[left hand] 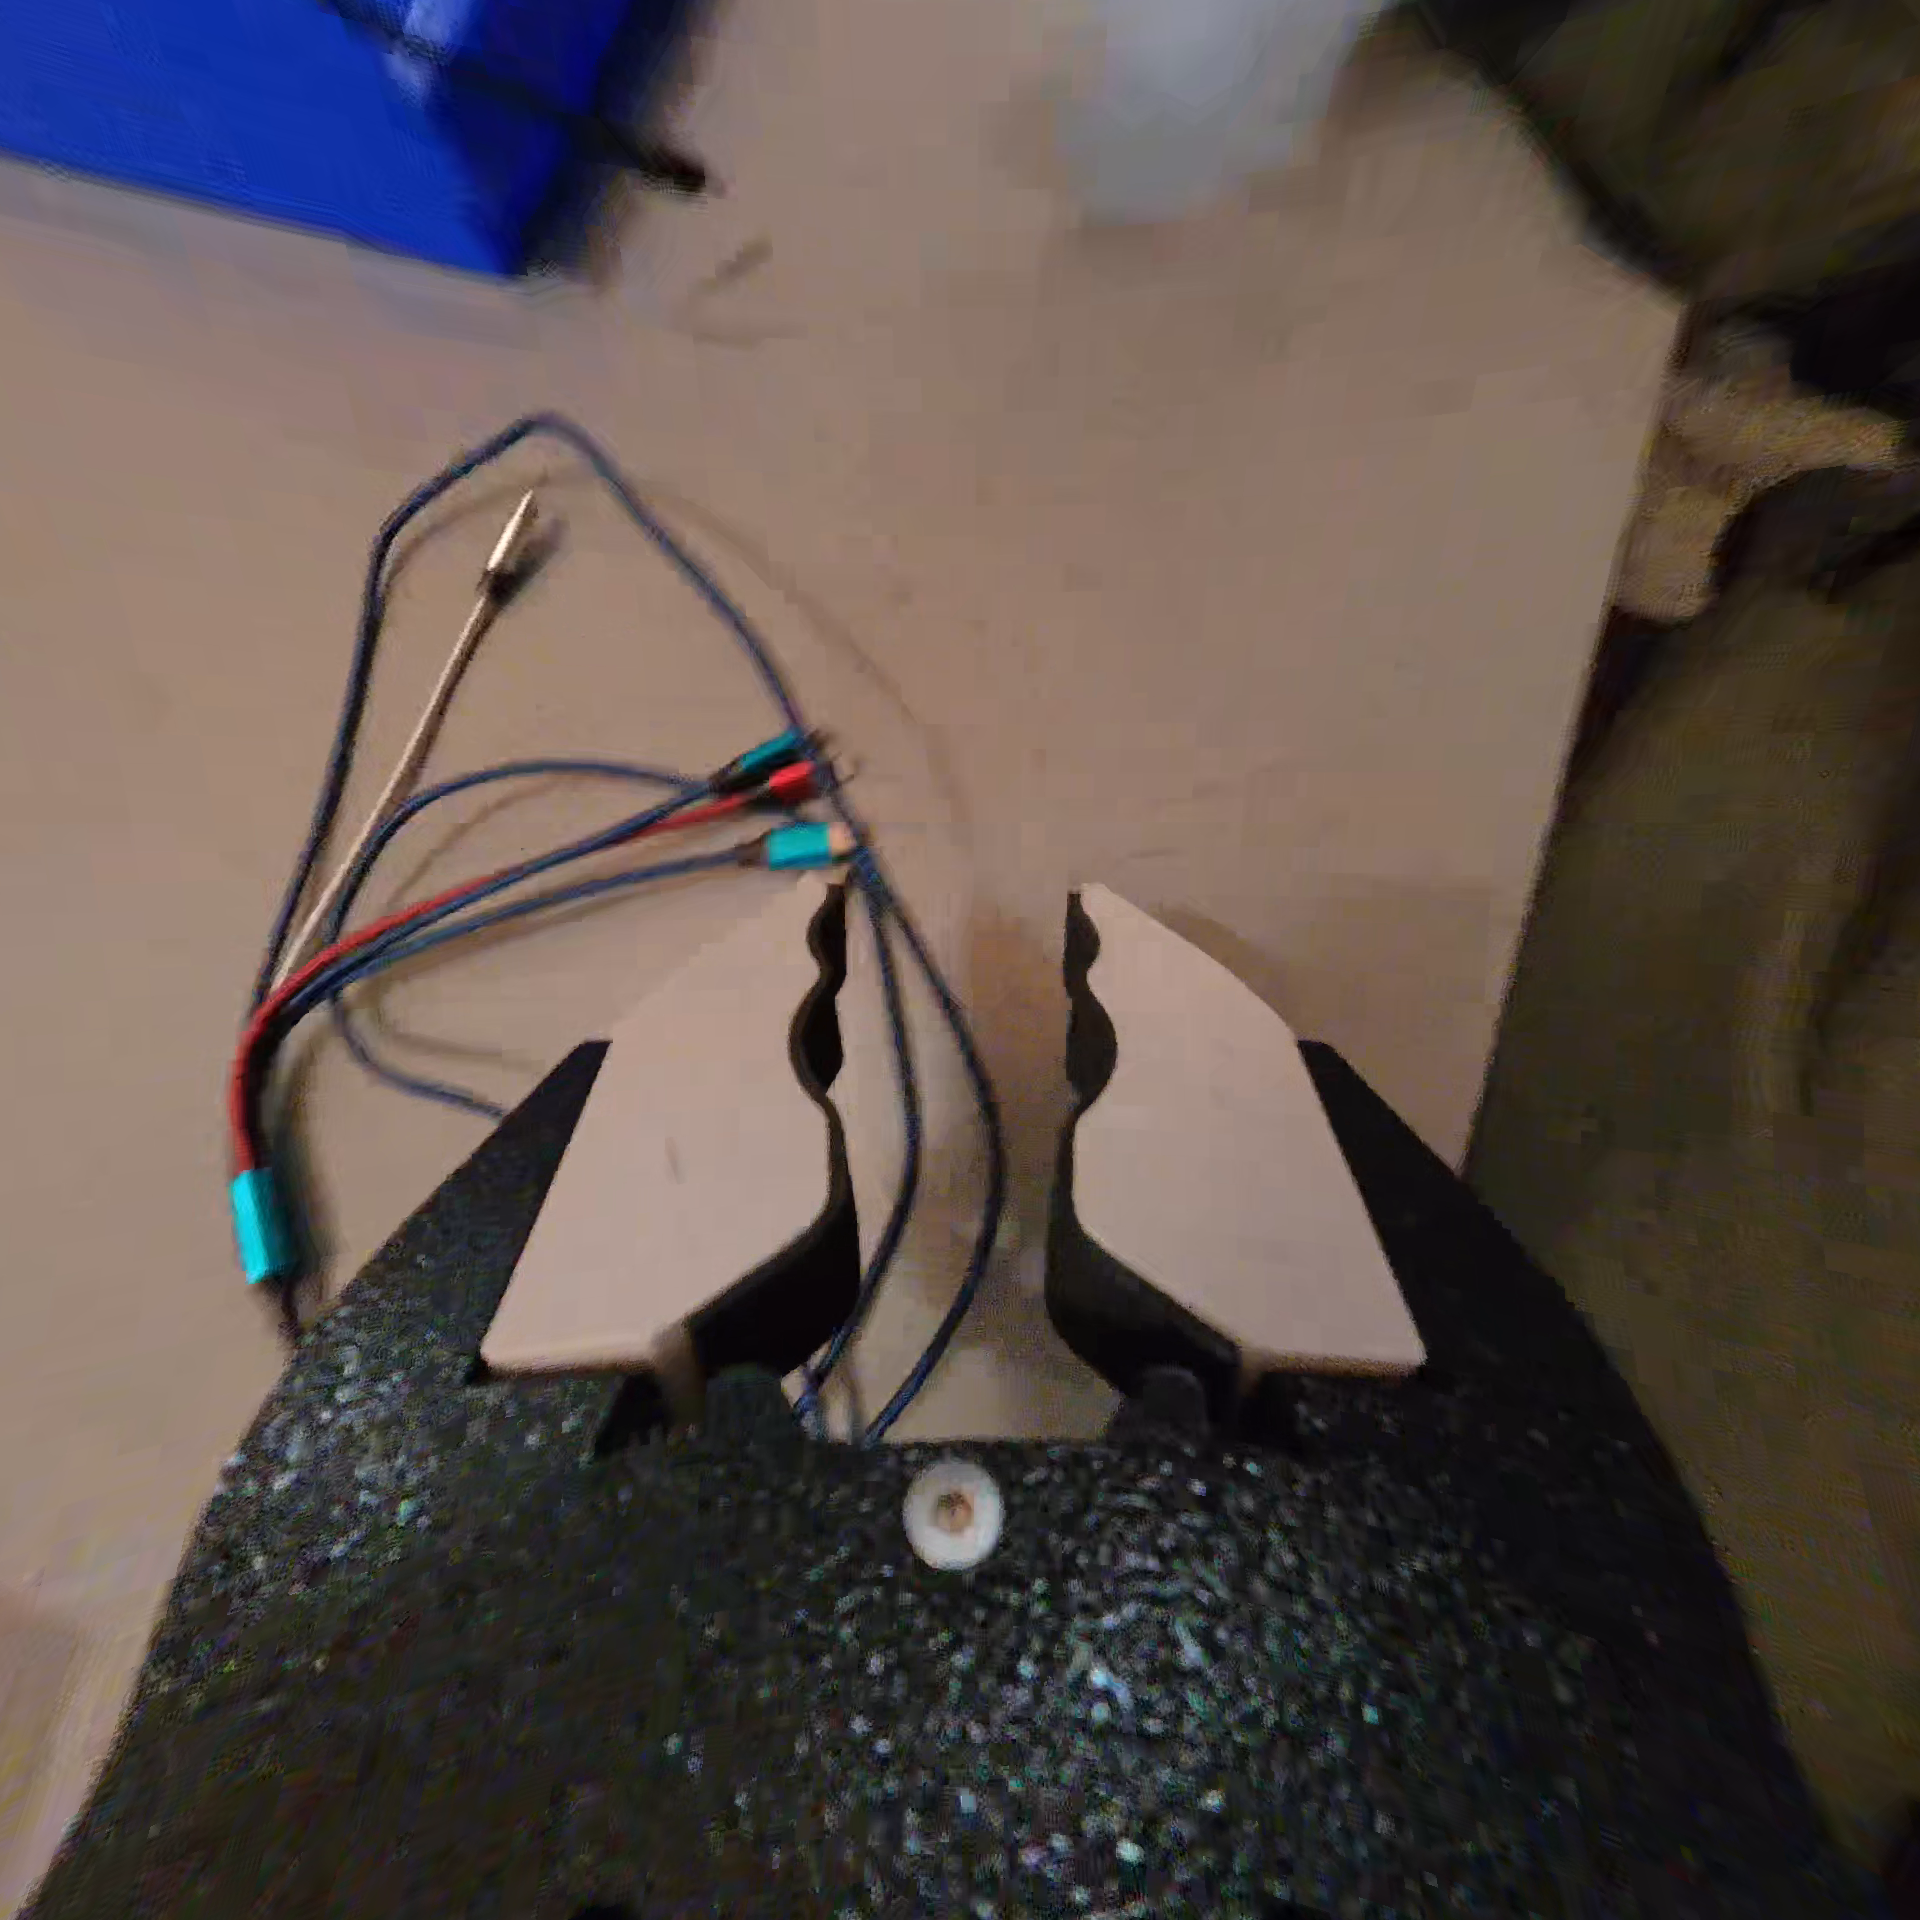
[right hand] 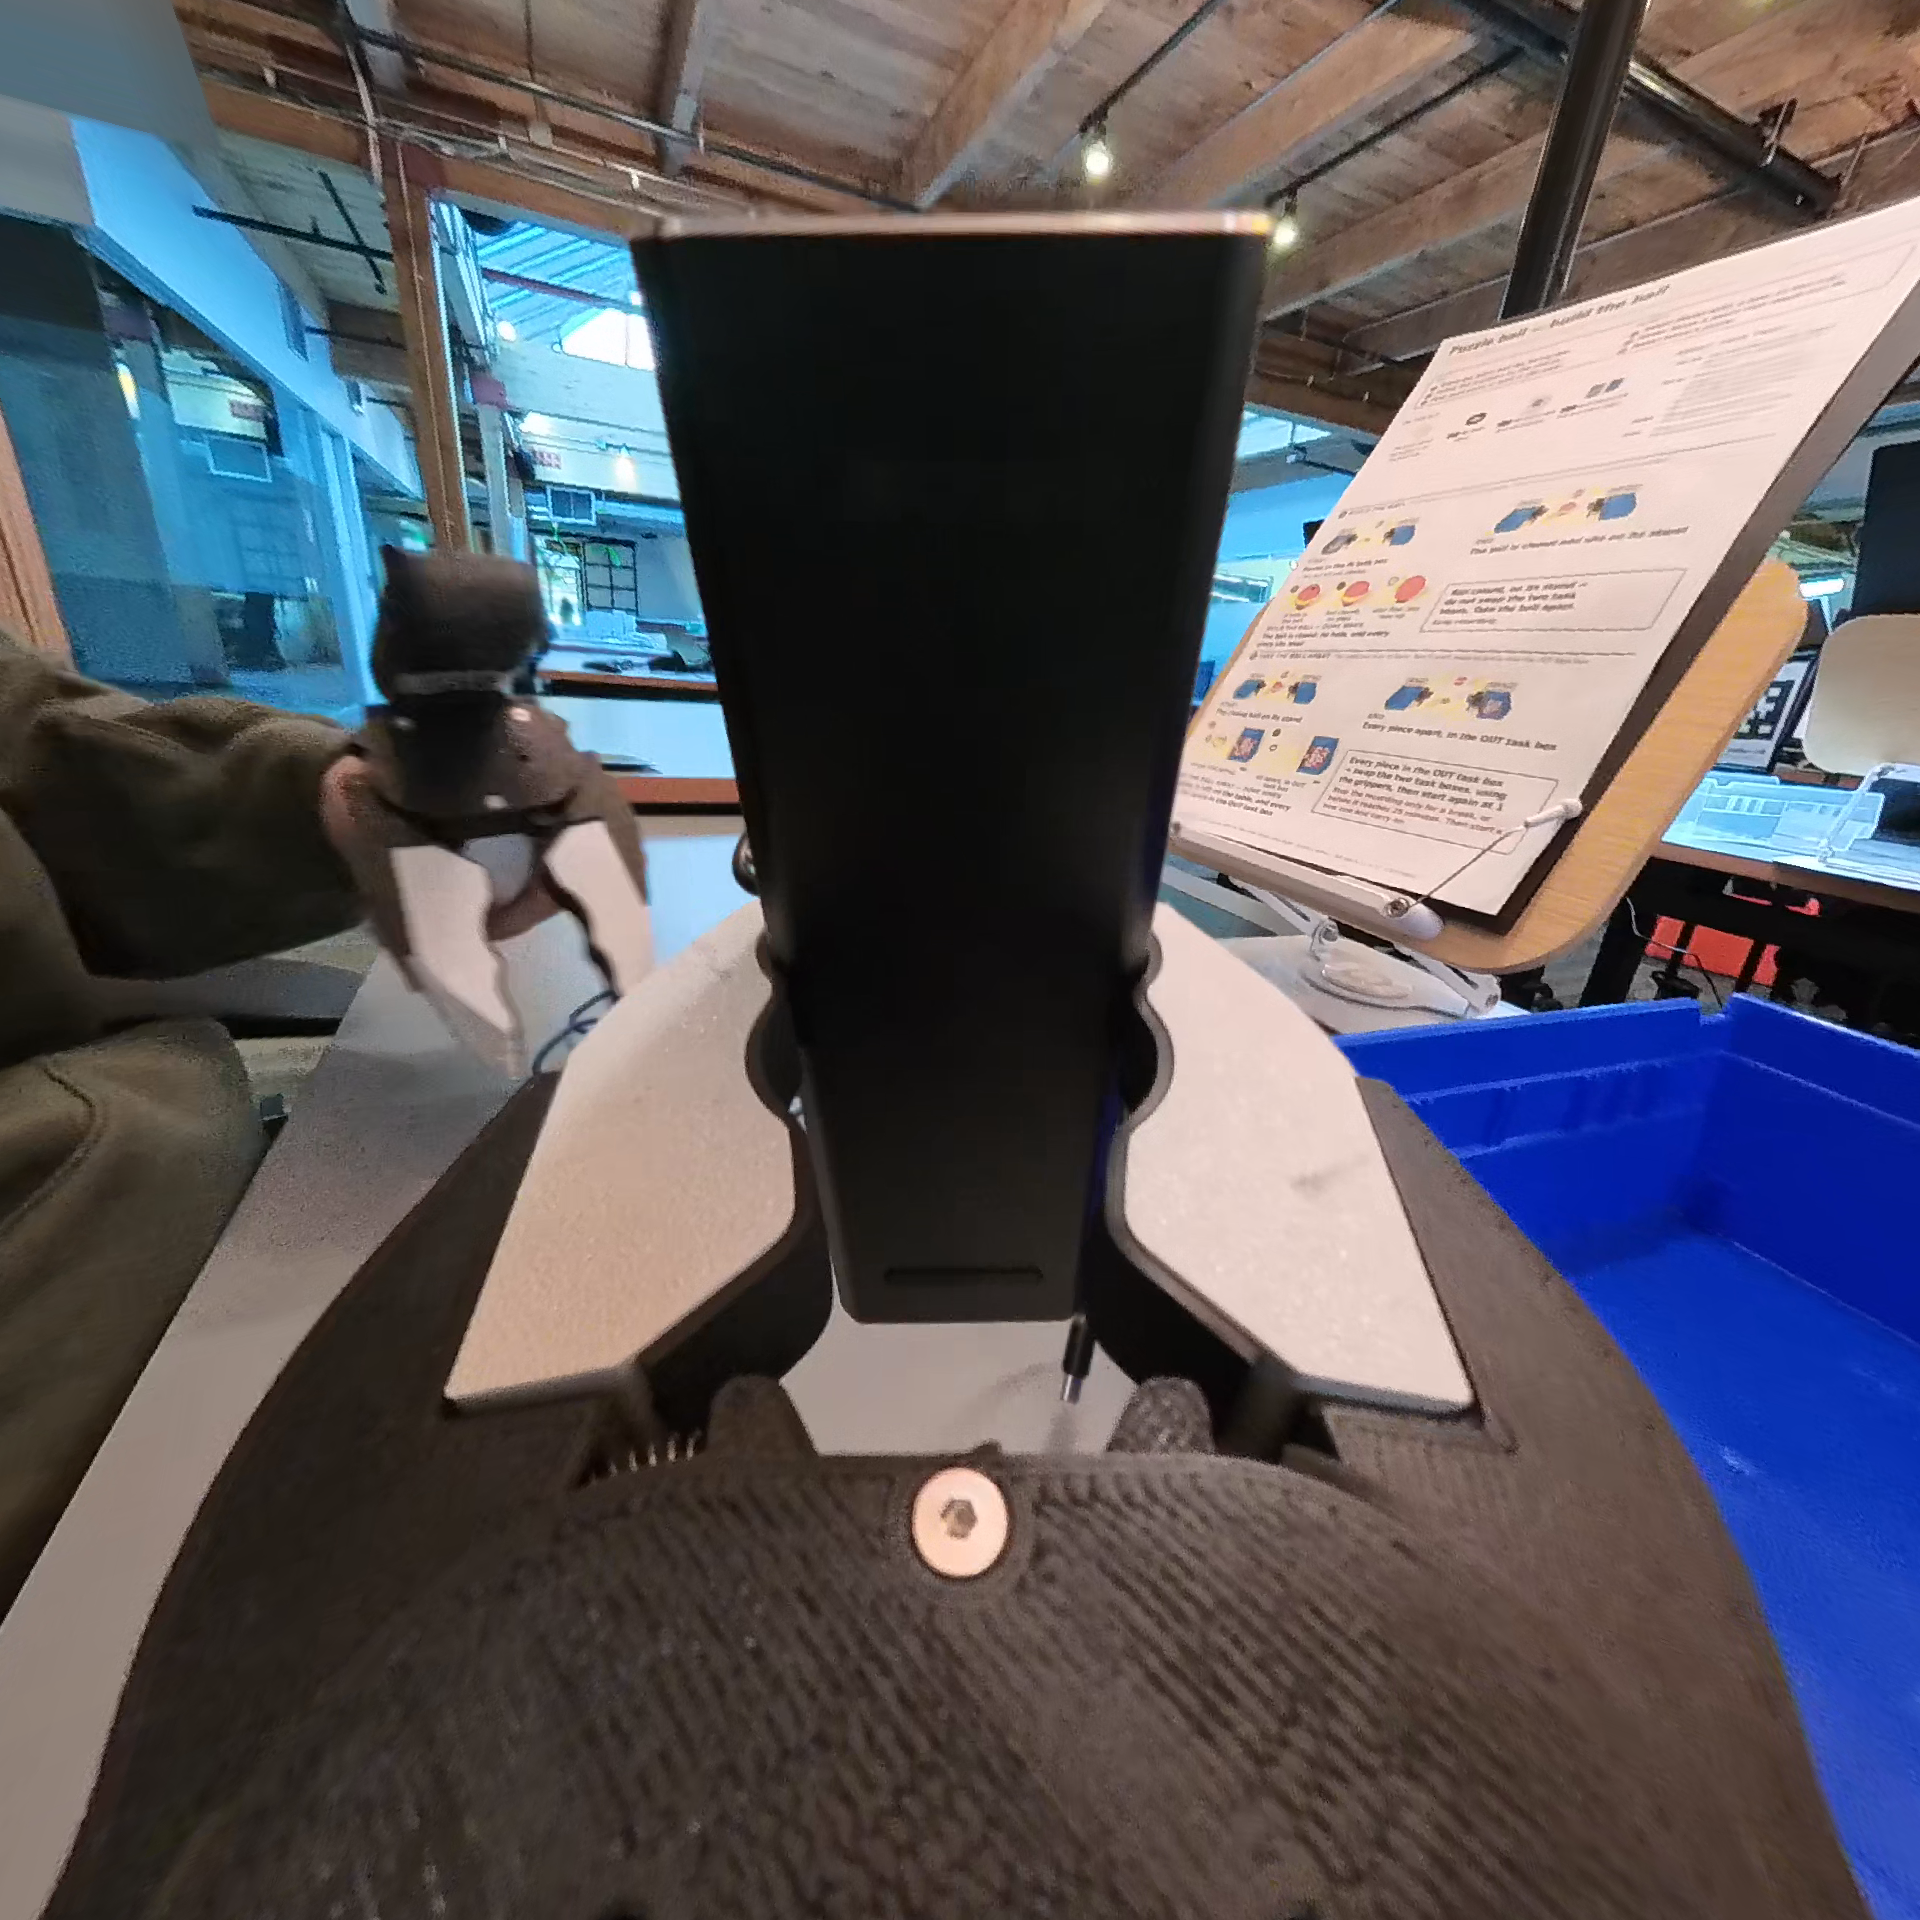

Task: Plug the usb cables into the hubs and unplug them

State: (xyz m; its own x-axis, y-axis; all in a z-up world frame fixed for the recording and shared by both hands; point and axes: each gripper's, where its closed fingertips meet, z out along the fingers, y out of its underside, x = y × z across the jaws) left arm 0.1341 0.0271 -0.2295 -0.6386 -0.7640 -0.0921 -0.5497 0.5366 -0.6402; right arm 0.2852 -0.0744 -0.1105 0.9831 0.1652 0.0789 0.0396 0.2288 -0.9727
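The table (left hand: 1143, 520) fills the left wrist view, pale and bare to its right edge; a blue bin (right hand: 1714, 1247) stands at the right in the right wrist view, and a tilted board with an instruction sheet (right hand: 1507, 623) rises behind it. The right gripper (right hand: 961, 977) is clamped on a tall black hub (right hand: 935, 727), which stands upright between its fingers with a slot low on the near face; a short black plug end (right hand: 1075, 1361) hangs just beside the hub's lower right corner, and whether it belongs to the hub I cannot tell. The left gripper (left hand: 951, 894) hangs over the table with its jaws apart and nothing between the tips; two dark blue strands pass under the gap. The cables (left hand: 499, 914) lie fanned on the table ahead and left of it: a bundle joined in a teal sleeve (left hand: 260, 1226), then a teal plug (left hand: 805, 844) just off the left fingertip, a red plug (left hand: 795, 781) and another teal one beyond, and a pale gold plug (left hand: 514, 540) farther off.

The step in hand looks like picking a plug; the teal one is nearest, so close on its rigid shell rather than the braid, squarely across its flat sides; lift clear of the loose strands; keep the hub steady and present a port before pushing straight in.
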